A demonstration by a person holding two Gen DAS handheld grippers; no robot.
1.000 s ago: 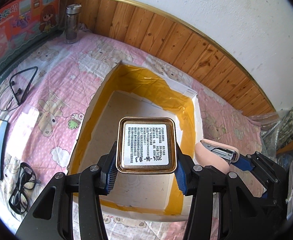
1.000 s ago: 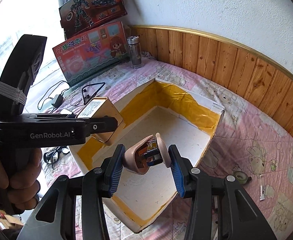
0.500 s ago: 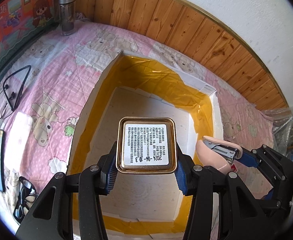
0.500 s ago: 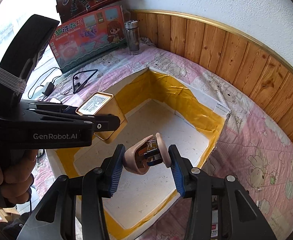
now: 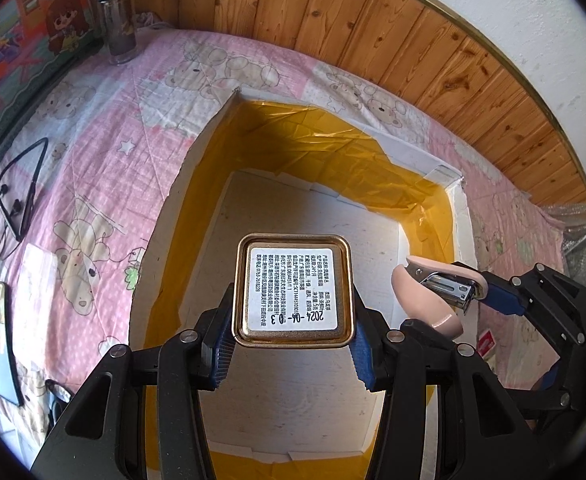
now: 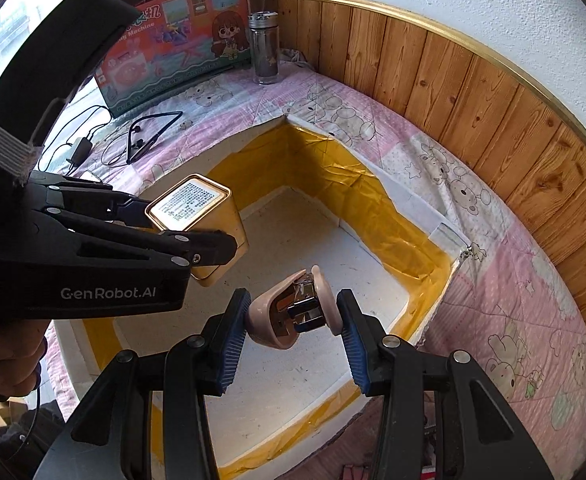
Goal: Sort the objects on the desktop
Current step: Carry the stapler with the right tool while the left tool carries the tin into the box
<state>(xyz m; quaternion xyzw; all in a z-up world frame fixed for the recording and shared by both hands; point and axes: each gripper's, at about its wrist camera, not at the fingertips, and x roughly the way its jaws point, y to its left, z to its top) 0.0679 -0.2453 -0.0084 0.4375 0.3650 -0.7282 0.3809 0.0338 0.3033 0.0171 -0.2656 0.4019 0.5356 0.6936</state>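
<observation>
Two grippers were both loaded above the open box (image 5: 459, 216) with yellow tape on its inner walls. The left gripper (image 5: 293, 350) was closed on a gold tin (image 5: 292, 288), its label side facing the camera, and the right gripper (image 6: 293, 326) was closed on a pink stapler (image 6: 293, 312), which sat a little tilted between the pads. Both objects hung in the air over the white floor of the box, near each other but not touching. To finish this step well, I think each hand should go down until its object is close to the floor, keep some room between tin and stapler, and only then open. Dropping from this height could let the tin roll or knock the stapler.
</observation>
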